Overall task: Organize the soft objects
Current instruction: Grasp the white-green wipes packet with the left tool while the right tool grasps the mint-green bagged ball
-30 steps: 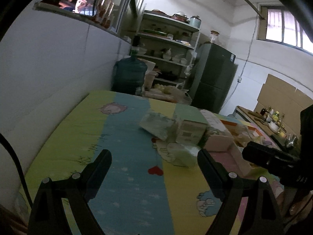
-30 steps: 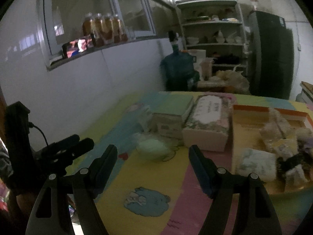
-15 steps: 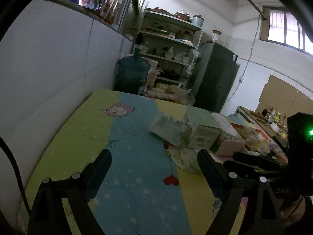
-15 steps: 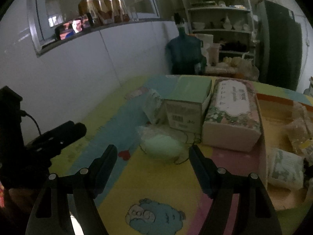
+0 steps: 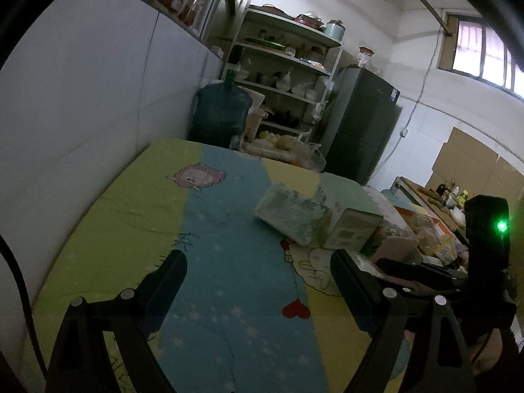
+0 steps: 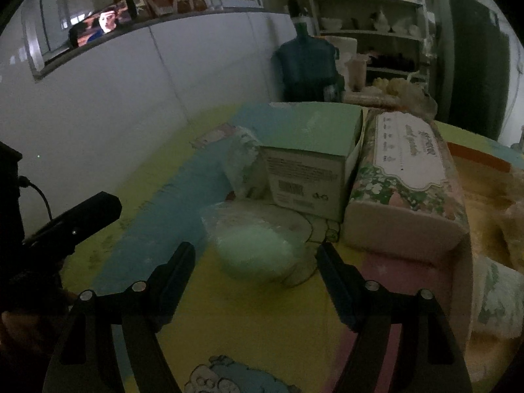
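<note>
A pale green soft lump in clear plastic [image 6: 258, 249] lies on the cartoon-print tablecloth [image 6: 229, 321], just ahead of my right gripper [image 6: 255, 258], which is open and empty with the lump between and beyond its fingertips. A white soft tissue pack [image 5: 291, 213] leans against a green-topped carton [image 5: 352, 229]; both also show in the right wrist view, the pack [image 6: 244, 160] left of the carton [image 6: 314, 157]. A floral tissue box [image 6: 406, 177] lies right of the carton. My left gripper [image 5: 258, 271] is open and empty over the blue stripe, left of the pile.
An orange-rimmed tray [image 6: 478, 160] with several wrapped soft packs [image 6: 501, 298] sits at the right. A white wall [image 5: 82, 104] runs along the table's left. A blue water jug [image 5: 221, 111], shelves [image 5: 288, 75] and a dark fridge [image 5: 360, 127] stand beyond the far edge.
My right gripper has moved forward and down, closer to the green lump. My left gripper has swung left and forward, so the pile now sits further right in its view.
</note>
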